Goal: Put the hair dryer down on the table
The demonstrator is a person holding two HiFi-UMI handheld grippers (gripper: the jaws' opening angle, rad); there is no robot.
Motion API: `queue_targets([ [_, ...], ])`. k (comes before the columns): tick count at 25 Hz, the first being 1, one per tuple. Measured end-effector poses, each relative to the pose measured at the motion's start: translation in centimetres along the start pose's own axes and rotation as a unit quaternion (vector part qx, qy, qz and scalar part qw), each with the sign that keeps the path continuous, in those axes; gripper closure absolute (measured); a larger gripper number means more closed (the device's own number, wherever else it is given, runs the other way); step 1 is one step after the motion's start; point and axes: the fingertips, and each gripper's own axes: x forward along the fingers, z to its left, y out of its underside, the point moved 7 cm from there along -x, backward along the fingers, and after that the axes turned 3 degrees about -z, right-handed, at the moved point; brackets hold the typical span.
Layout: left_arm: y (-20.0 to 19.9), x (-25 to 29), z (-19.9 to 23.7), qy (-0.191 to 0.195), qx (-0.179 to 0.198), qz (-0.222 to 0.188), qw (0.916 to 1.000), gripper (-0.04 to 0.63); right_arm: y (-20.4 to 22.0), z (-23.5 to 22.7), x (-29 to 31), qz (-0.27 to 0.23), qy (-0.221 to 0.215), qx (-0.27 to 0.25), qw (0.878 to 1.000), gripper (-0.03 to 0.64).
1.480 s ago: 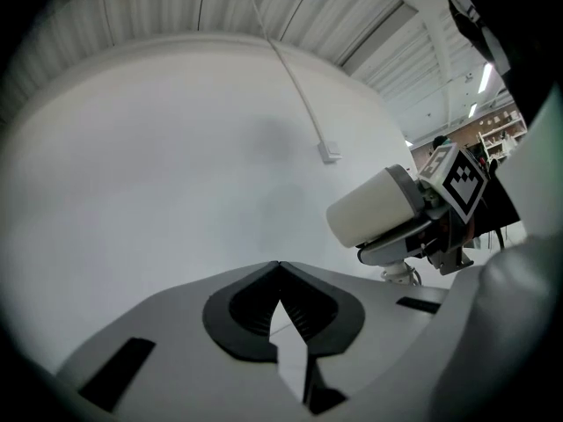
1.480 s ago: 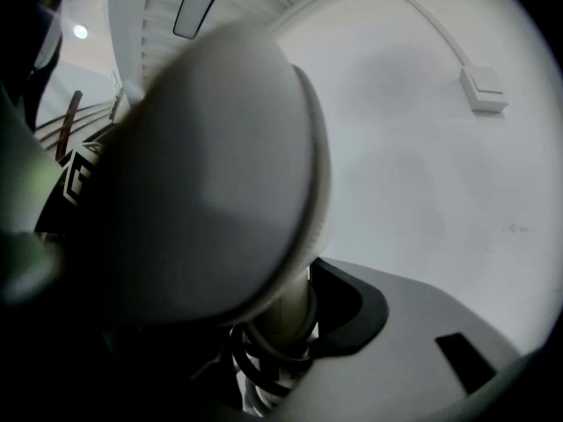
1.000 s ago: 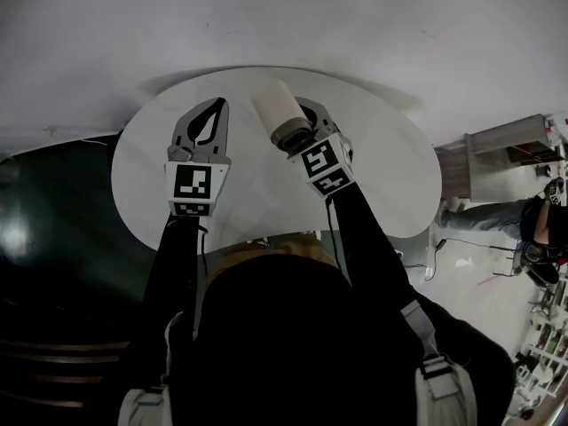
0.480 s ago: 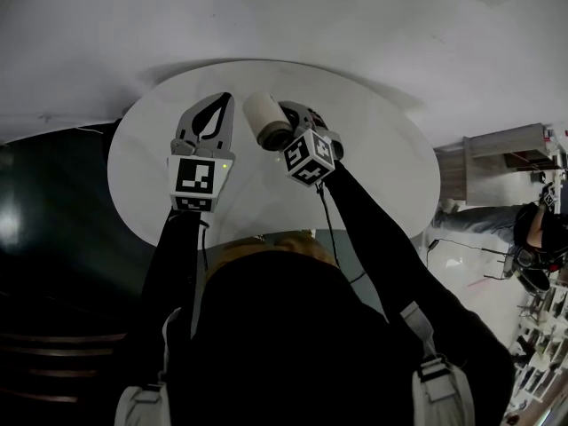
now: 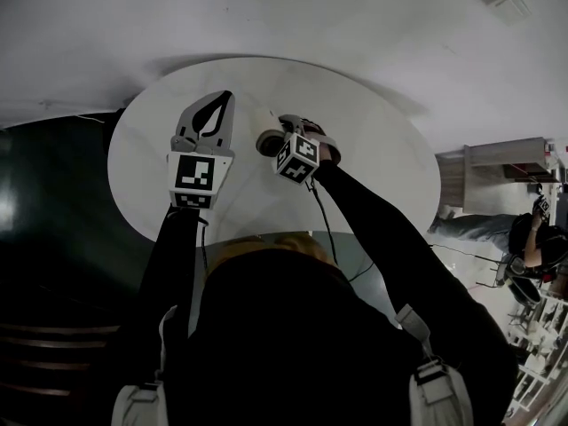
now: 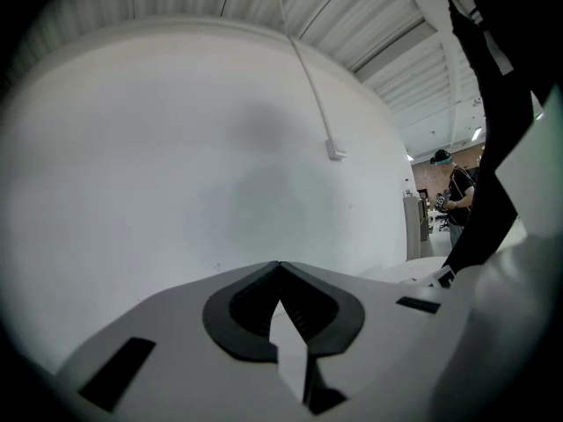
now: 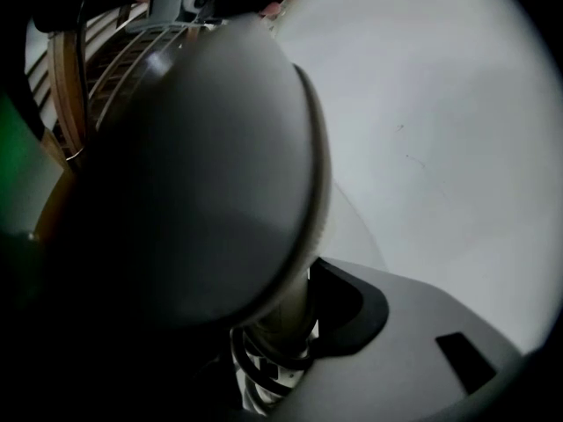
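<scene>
1. White round table (image 5: 382,149) is filling the middle of your head view, with dark floor showing off at 9 o'clock.
2. Your right gripper (image 5: 300,131) is clamping the hair dryer (image 5: 269,137) by its handle. The right gripper view is showing both pads pressing that handle under the big rounded body (image 7: 193,174).
3. From that gripper the barrel is pointing toward 9 o'clock, its long axis running roughly level and low over the tabletop. Whether it is touching yet, I cannot tell.
4. Your left gripper (image 5: 228,98) is hovering just beside the nozzle at 9 o'clock, jaws pinched together on nothing.
5. My read: the right arm is doing this one, lowering straight down so the barrel lies on its side, clear of the left gripper.
</scene>
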Motion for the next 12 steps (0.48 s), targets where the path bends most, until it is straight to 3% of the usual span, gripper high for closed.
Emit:
queue_targets([
  [4, 0.3, 0.1, 0.3, -0.004, -0.004, 0.004, 1.0000, 0.579, 1.2, 0.9, 1.5, 0.039, -0.001, -0.024, 0.999, 0.397],
  [12, 0.9, 0.3, 0.9, -0.006, -0.005, 0.016, 0.9999, 0.579, 1.6, 1.7, 3.6, 0.078, -0.016, -0.011, 0.997, 0.385],
])
